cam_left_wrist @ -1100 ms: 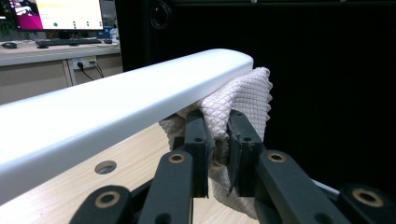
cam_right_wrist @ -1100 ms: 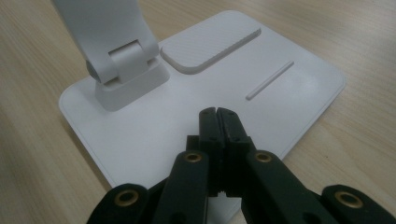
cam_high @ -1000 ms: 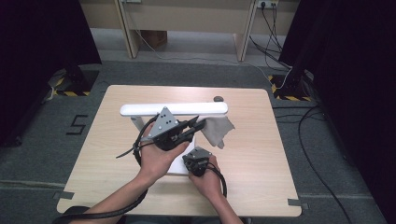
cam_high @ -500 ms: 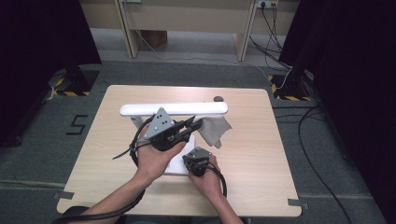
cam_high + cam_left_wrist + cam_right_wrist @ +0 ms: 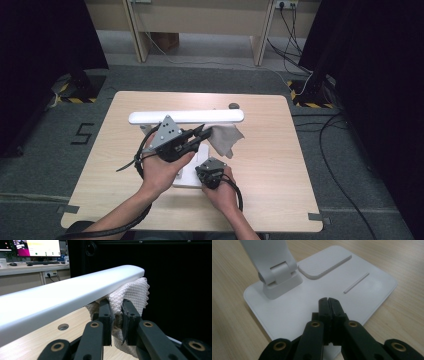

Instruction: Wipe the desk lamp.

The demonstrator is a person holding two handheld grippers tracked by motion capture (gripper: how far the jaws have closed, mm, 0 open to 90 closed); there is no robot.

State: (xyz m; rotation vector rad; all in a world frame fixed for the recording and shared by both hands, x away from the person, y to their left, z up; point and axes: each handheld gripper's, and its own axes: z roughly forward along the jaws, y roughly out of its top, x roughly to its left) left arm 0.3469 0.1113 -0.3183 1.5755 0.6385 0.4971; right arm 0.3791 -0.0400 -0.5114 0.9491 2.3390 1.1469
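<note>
Tabletop — left gripper level, pinching cloth; right gripper closed, angled onto lamp base.

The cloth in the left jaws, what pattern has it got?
The cloth is off-white with a diamond weave, clearest in the left gripper view.

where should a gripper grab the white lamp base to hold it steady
Probably the flat front edge of the lamp base, from the person's side, jaws above and below it. The plate is thin and wide, and its hinge post crowds the far end. The right gripper, shut, rests on it there.
</note>
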